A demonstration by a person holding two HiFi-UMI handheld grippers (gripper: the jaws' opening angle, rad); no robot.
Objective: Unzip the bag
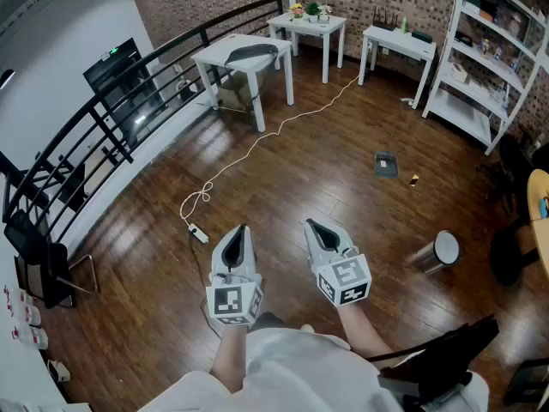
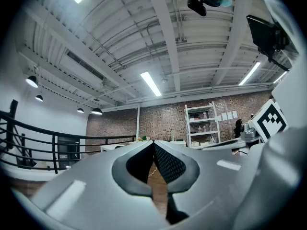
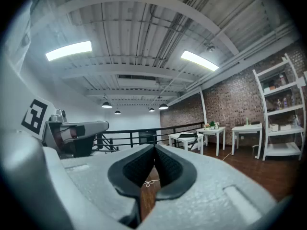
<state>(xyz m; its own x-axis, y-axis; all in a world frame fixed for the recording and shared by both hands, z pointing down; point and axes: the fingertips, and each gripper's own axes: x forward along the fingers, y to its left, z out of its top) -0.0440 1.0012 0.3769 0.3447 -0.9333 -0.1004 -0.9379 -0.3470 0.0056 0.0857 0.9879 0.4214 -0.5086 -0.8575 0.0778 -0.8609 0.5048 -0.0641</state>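
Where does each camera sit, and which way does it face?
Head view: on the person's head, looking steeply down at the wood floor; forearms, left gripper and right gripper show.
Left gripper view: on the left gripper, along its shut jaws toward the brick wall; the right gripper's marker cube shows.
Right gripper view: on the right gripper, along its shut jaws toward the white table; the left gripper shows.
Shared: head and right gripper views both show that table's dark bag.

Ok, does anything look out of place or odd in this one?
A white cable trails loose across the wooden floor to a power strip, and a dark flat item lies out in the open there. Nothing looks spilled or broken.
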